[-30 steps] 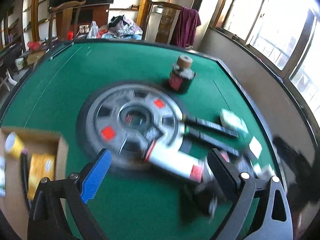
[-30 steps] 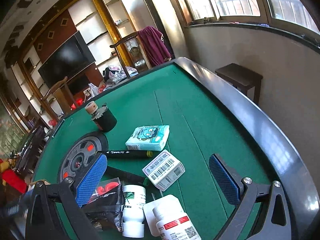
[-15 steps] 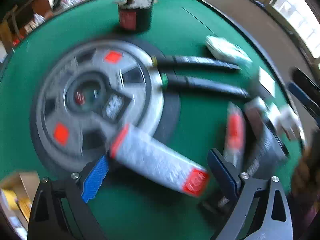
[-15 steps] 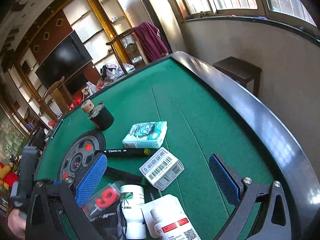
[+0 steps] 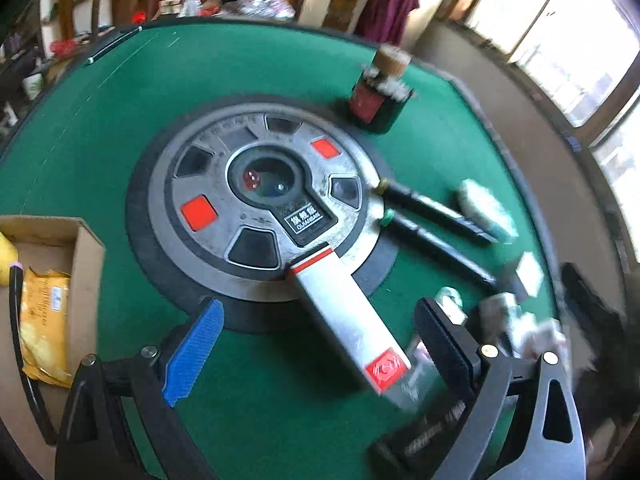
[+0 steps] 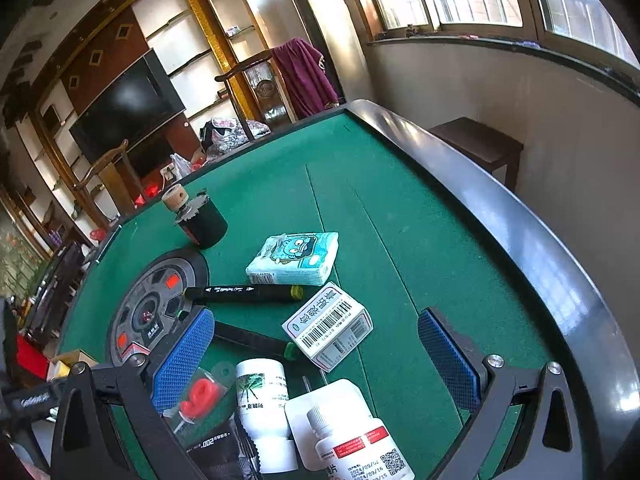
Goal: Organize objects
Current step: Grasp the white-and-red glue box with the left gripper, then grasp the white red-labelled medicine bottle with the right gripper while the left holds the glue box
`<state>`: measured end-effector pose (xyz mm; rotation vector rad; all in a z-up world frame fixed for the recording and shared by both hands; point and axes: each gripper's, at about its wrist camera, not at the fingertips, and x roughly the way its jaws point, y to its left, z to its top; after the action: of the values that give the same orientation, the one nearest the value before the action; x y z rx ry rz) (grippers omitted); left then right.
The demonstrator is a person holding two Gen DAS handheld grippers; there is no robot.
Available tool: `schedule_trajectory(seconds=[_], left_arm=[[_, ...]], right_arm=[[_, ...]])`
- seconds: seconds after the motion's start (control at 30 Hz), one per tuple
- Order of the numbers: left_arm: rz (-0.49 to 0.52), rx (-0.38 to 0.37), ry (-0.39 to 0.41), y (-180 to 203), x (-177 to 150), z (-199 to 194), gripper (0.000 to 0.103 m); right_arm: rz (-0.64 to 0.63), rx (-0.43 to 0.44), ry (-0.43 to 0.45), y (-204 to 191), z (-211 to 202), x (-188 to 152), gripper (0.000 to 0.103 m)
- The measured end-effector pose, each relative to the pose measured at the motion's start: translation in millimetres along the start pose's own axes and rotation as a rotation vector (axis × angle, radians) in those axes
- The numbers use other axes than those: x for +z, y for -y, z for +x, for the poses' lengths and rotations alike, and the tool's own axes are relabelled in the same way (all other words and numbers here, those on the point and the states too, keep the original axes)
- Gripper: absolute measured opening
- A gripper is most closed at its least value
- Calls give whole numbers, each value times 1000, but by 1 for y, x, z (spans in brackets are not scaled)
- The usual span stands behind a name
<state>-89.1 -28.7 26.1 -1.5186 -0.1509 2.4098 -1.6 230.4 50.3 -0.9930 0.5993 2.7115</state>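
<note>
Both grippers (image 5: 316,354) (image 6: 316,354) gape; long white box (image 5: 346,316) lies between left fingers.

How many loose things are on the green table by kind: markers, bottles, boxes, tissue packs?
Markers: 2, one above the other
White bottles: 2, one left of the other
Boxes: 2, the barcode box and the long red-ended box
Tissue packs: 1
Total: 7
</note>
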Motion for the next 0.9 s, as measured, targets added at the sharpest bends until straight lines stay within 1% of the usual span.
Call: schedule_trajectory(seconds=[0.07,0.1,0.13,0.17,0.2,0.23,0.27,0.3,0.33,0.37,0.53,0.6,0.63,0.67,0.7,0.73,0.77,0.83,0.9], left_arm=[[57,63,5,12,-2,11,96],[90,107,10,20,-3,13,96],[104,127,10,22,-6,16,95],[104,124,3,22,-8,19,88],[103,125,3,20,-10,19,75],[118,138,23,18,-12,14,61],[129,149,30,15,-12,11,31],[133,143,25,11,-12,9,26],[119,113,19,5,-13,5,26],[113,107,20,0,-14,2,26],[114,135,44,-9,-28,-11,26],[123,147,23,-10,-32,-6,26],[135,157,37,-8,-33,-4,28],[159,179,46,-4,-34,-2,35],[178,193,57,-1,-36,-2,35],[187,190,58,0,-36,-2,34],[184,166,56,0,-38,-5,25],[168,110,65,-3,-41,-14,26],[146,57,113,-7,-50,-36,26]], right_arm=[[-10,-6,6,-1,-1,0,103],[-17,-9,8,-2,-1,0,103],[-19,-10,8,-2,-1,0,103],[-19,-8,8,-2,-2,-1,103],[-17,-3,6,-2,-2,0,103],[-14,0,6,-1,-2,0,103],[-12,2,6,-1,-2,0,103],[-9,4,5,-1,-2,0,103],[-7,6,5,-1,-3,0,103],[-6,9,4,-1,-2,0,103],[-10,16,-1,-2,-1,0,103],[-4,20,3,0,-1,2,103],[2,25,4,2,-1,3,103],[12,32,5,4,-1,3,103],[21,33,7,7,-1,4,103],[26,30,9,9,0,4,103],[29,27,11,11,1,5,103],[35,24,15,14,1,6,103],[36,21,15,16,3,6,103]])
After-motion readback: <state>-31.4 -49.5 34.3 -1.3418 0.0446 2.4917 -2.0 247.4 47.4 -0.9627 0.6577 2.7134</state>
